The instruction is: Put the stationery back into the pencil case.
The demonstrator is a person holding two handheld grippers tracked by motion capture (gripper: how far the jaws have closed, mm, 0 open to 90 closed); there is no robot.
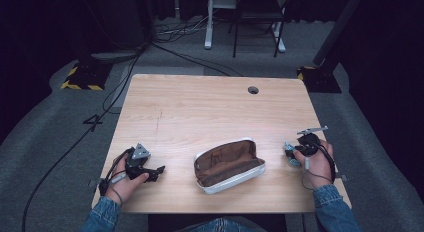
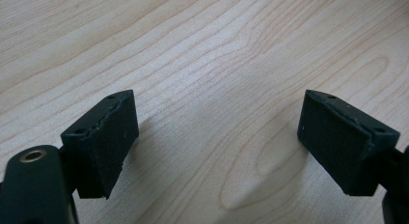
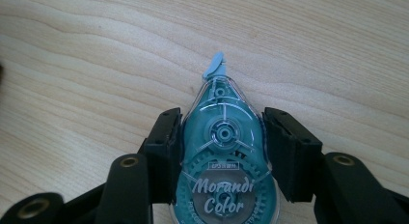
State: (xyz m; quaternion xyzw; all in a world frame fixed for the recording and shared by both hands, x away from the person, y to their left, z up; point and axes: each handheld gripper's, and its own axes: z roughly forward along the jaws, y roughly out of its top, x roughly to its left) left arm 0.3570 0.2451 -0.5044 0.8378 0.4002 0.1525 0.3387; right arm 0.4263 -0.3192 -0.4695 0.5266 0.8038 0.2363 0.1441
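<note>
**Correction tape in the right tongs**

One teal correction tape dispenser (image 3: 224,156) sat clenched between the right tongs (image 3: 223,151) at the table's (image 1: 200,107) right edge. One open pencil case (image 1: 228,165) lay mid-table. The left tongs (image 2: 217,142) stood released over bare wood.

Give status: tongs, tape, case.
Right tongs shut on correction tape. Left tongs open, empty, over table. Pencil case unzipped, between them. Path clear.
</note>
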